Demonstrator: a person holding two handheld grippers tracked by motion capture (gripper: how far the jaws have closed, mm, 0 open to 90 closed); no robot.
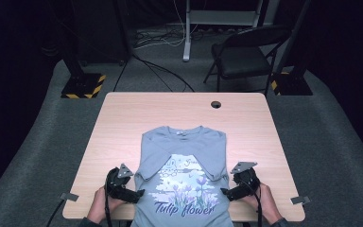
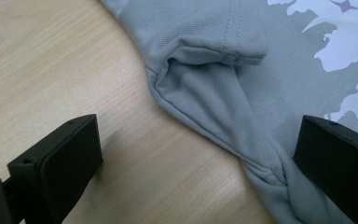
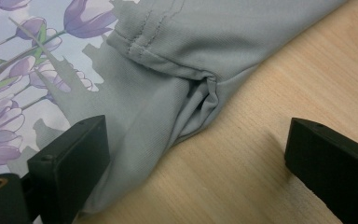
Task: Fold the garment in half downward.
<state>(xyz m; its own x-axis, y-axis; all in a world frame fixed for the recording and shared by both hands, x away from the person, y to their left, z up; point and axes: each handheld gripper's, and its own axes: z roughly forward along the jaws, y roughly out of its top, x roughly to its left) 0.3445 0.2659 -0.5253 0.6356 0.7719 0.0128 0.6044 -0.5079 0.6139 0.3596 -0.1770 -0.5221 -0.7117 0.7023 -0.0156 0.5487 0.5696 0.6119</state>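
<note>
Seen from the high view, the grey T-shirt [image 1: 184, 175] lies face up on the wooden table [image 1: 123, 118], collar away from the person, hem hanging over the near edge. Its long axis runs straight from the person toward the far side. Both sleeves are folded in over the chest. The left gripper [image 1: 139, 193] is at the shirt's left side edge and the right gripper [image 1: 224, 191] at the right side edge, both at about the same height of the body, pointing inward at each other.

From the left gripper view, the jaws are spread wide. The left side edge [image 2: 223, 126] of the shirt runs between them, one jaw over bare wood and the other over the cloth. Nothing is pinched.

From the right gripper view, the jaws are spread as well. The right side edge [image 3: 191, 126] passes between them, below the folded sleeve hem [image 3: 154, 51]. I judge each gripper is equally near to its own edge, so both could close together.
</note>
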